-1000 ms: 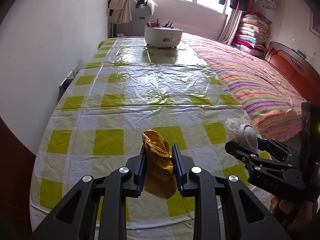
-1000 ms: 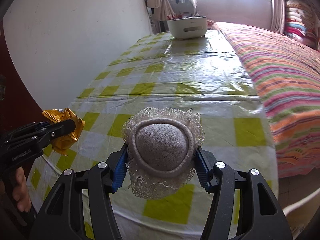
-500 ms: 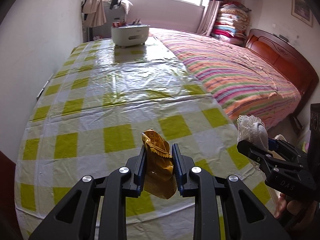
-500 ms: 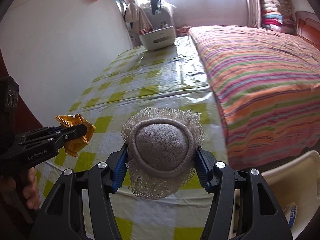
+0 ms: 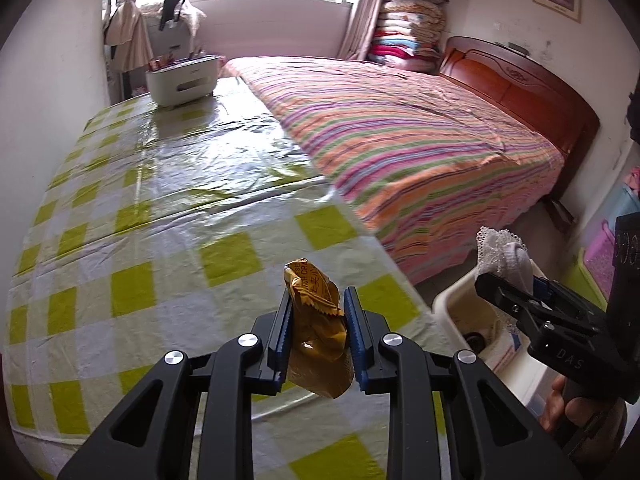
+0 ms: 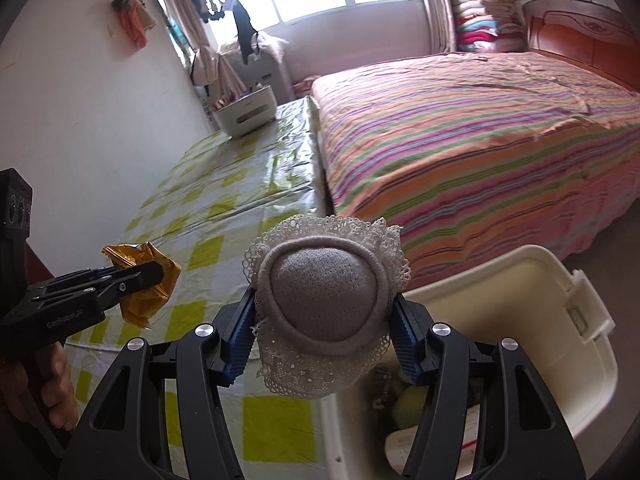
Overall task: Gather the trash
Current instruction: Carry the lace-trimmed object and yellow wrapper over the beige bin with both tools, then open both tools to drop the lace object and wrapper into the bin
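The left tool point(image 5: 316, 334) pinches a gold wrapper point(image 5: 316, 320); the right tool point(image 6: 324, 324) clasps a lace-edged grey pad point(image 6: 324, 296) above the cream bin point(image 6: 560, 320), which holds mixed scraps beside the tabletop point(image 5: 140, 240).

A table covered with a yellow-and-white checked cloth point(image 5: 132, 248) is seen at the left, with a white box point(image 5: 182, 82) set at its far end. A bed with a striped cover point(image 5: 408, 140) is placed just right of it, folded blankets point(image 5: 408, 36) being stacked beyond
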The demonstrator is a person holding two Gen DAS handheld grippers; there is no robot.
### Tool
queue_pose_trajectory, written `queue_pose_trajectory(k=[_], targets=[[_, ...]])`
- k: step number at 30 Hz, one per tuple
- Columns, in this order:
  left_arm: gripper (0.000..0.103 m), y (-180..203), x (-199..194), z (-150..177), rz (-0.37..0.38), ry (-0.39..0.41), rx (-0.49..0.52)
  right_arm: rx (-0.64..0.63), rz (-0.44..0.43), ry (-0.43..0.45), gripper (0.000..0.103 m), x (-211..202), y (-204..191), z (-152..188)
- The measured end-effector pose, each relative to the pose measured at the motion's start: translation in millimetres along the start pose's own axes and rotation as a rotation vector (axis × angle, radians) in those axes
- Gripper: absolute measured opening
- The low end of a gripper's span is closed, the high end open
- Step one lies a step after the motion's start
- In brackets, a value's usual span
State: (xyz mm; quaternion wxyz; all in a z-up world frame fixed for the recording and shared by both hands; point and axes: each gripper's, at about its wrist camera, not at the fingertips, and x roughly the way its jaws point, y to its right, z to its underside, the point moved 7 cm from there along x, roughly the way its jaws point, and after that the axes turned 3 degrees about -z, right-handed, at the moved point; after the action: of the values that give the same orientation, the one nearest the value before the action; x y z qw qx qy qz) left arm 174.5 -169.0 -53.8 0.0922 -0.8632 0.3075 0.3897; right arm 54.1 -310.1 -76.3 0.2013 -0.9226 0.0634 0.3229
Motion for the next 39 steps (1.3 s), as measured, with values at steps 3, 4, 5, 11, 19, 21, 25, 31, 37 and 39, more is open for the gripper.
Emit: queue_pose_trajectory(k=[3,4,5,11,19,21,25,31,37,39], targets=[[0.024,20.7,1.1,-0.4,0.026,-0.004,0.023,0.028,0.018,0.022,0.057,-10.7,12.3,0.4],[0.024,26.7,1.4,0.2,0.031,-0.005,0.030,0.036,0.024,0.028,0.057,-13.4,16.2,0.4],[0.024,33.4,1.7,0.6,0.037,-0.007,0.038,0.046,0.032,0.034,0.057,-16.1,20.5,0.6],[0.024,70.8,8.5,4.4,0.066,-0.024,0.100,0.104,0.078,0.068,0.057,-32.0,52.6,3.7],[0.024,106.9,14.2,9.4,0.089,-0.040,0.155,0.138,0.134,0.087,0.058,-46.2,76.1,14.3],[0.024,114.2,15.5,10.3,0.097,-0.043,0.166,0.146,0.138,0.090,0.058,-48.3,78.1,14.3],[0.024,127.5,18.5,12.4,0.104,-0.049,0.191,0.160,0.140,0.097,0.059,-50.9,84.5,14.2],[0.024,140.4,23.0,16.5,0.103,-0.057,0.217,0.203,0.150,0.120,0.071,-58.0,102.2,11.7],[0.024,146.7,24.0,19.5,0.102,-0.059,0.232,0.238,0.133,0.150,0.074,-64.2,107.5,9.3],[0.024,148.2,25.0,20.8,0.102,-0.061,0.236,0.259,0.137,0.181,0.074,-72.0,113.3,5.2]])
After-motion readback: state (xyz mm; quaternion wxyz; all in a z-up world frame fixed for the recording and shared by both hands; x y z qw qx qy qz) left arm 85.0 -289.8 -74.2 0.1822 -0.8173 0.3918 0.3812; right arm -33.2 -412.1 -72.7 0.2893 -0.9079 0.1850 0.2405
